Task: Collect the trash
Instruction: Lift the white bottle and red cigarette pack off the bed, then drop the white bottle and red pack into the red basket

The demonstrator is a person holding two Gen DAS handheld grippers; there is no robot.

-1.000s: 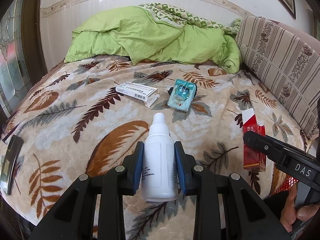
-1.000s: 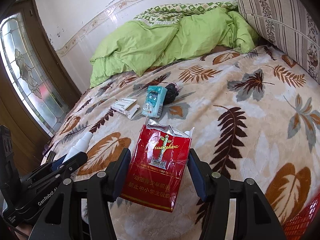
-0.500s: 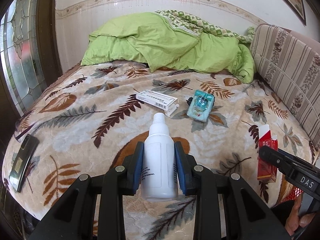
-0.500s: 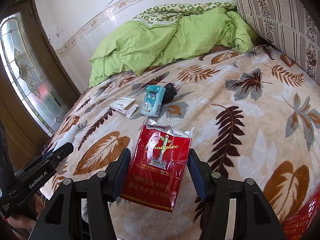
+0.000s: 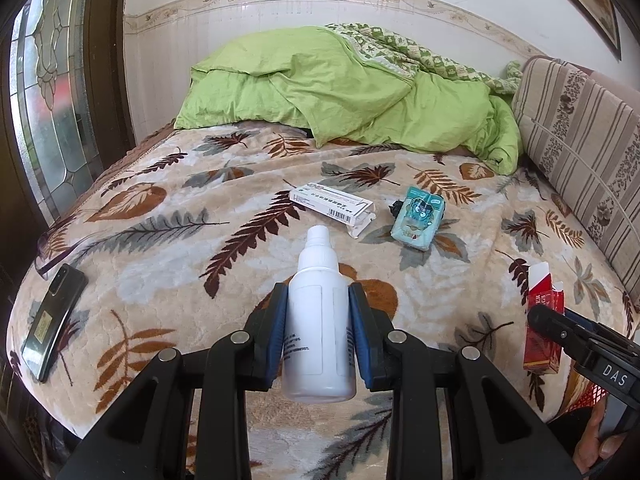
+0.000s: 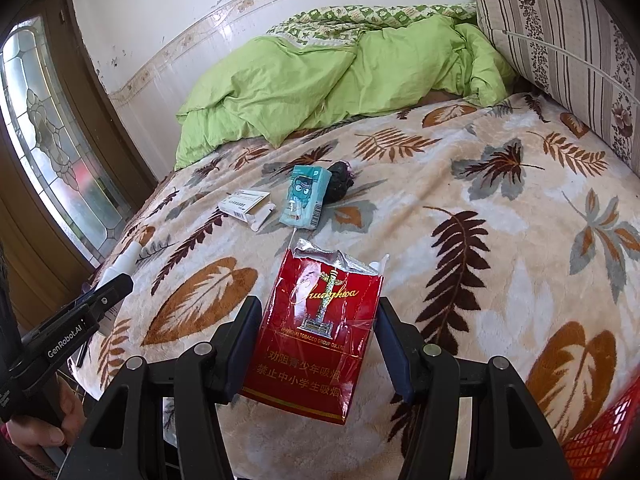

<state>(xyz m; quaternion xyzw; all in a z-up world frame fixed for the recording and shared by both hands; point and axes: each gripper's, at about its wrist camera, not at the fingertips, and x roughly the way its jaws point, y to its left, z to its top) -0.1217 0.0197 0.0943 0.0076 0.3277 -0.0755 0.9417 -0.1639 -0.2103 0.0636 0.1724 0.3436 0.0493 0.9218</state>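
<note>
The left gripper (image 5: pixel 318 330) is holding a white bottle (image 5: pixel 318 316) clamped in its jaws and the right gripper (image 6: pixel 316 340) is clamping a red cigarette pack (image 6: pixel 314 330), both lifted over the near edge of the bed (image 5: pixel 160 248), probably for carrying to the red basket (image 6: pixel 604 436) at near right.

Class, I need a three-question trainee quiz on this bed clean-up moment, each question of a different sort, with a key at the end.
1. True or false: the left claw is shut on a white bottle.
2. Multiple choice: the right claw grips (A) a teal carton, (B) a red cigarette pack, (C) a phone.
3. Fill in: on the blanket, the white box lies to the ______ of the teal carton in the left wrist view.

Key: 1 true; 2 B; 3 left.
</note>
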